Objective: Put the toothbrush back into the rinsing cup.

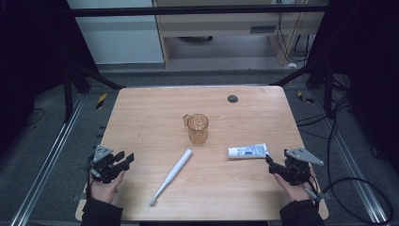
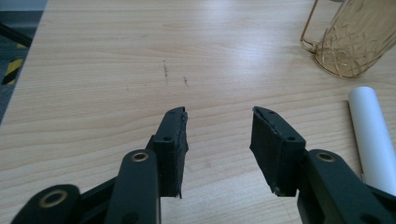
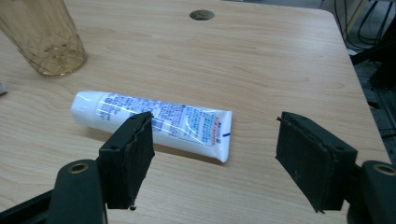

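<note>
An amber see-through cup (image 1: 197, 128) with a handle stands upright mid-table. A white electric toothbrush (image 1: 172, 175) lies diagonally in front of it. A white and blue toothpaste tube (image 1: 248, 151) lies flat to the right. My left gripper (image 1: 125, 159) rests open at the left edge, nothing between its jaws; its own view shows the cup (image 2: 353, 39) and the toothbrush handle (image 2: 373, 135) off to the right. My right gripper (image 1: 270, 162) sits open just right of the tube, and the tube (image 3: 154, 123) lies just beyond its left jaw.
The wooden table (image 1: 150, 108) has a round dark grommet (image 1: 232, 99) near its far edge. Metal rails and cables run along the floor on both sides. Bare wood lies between the two grippers along the near edge.
</note>
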